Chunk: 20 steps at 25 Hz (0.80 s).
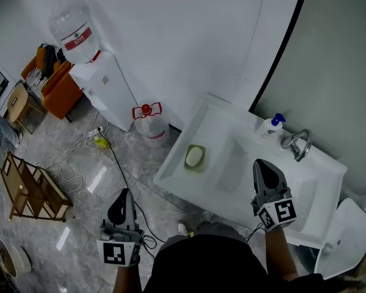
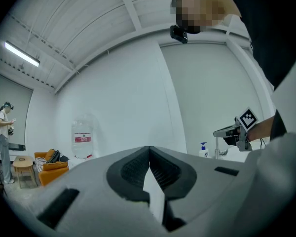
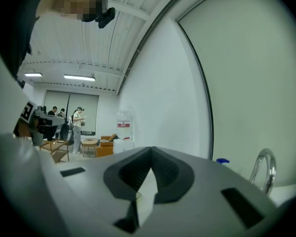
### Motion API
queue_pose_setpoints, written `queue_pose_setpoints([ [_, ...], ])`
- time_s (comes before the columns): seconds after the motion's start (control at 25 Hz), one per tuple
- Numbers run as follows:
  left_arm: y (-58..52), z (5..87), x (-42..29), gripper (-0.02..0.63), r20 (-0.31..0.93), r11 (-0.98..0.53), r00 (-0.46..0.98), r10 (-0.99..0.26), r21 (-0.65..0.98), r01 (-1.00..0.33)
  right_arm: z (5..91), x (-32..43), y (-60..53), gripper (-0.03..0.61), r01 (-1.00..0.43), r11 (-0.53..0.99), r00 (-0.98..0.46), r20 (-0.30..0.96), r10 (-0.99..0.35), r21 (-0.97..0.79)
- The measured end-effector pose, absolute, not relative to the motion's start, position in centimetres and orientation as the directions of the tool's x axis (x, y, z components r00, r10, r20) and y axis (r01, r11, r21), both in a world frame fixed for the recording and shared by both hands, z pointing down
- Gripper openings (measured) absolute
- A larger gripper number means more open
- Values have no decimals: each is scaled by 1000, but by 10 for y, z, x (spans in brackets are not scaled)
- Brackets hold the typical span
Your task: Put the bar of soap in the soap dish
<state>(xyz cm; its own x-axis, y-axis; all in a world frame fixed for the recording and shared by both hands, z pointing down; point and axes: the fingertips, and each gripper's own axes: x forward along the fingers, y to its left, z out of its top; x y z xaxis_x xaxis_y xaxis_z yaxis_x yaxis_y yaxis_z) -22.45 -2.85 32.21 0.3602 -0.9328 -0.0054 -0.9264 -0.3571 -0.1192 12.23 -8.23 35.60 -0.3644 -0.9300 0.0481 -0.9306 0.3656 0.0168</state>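
Note:
A green soap dish (image 1: pixel 200 166) stands on the left part of the white sink counter (image 1: pixel 171 170). A pale bar of soap (image 1: pixel 194 157) lies in it. My left gripper (image 1: pixel 123 194) hangs over the floor, below and left of the counter, shut and empty. In the left gripper view its jaws (image 2: pixel 149 150) meet tip to tip, with nothing between them. My right gripper (image 1: pixel 263 163) is over the counter's front edge, to the right of the dish and apart from it. It is shut too (image 3: pixel 150 150), and empty. Neither gripper view shows the dish.
A tap (image 1: pixel 297 144) and a blue-capped pump bottle (image 1: pixel 271 127) stand at the back of the sink. On the floor are a water dispenser (image 1: pixel 104 81), a spare water bottle (image 1: pixel 150 122), cables, a wooden rack (image 1: pixel 33 188) and an orange sofa (image 1: pixel 52 81). People stand in the distance (image 3: pixel 78 127).

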Motion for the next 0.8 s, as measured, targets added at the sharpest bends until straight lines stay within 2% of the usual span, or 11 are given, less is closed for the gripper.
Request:
queue_pose_setpoints([
  [0.8, 15, 329, -252, 20, -20, -351, 354, -935, -77, -933, 348, 83, -45, 12, -920, 391, -389, 49, -920, 28],
])
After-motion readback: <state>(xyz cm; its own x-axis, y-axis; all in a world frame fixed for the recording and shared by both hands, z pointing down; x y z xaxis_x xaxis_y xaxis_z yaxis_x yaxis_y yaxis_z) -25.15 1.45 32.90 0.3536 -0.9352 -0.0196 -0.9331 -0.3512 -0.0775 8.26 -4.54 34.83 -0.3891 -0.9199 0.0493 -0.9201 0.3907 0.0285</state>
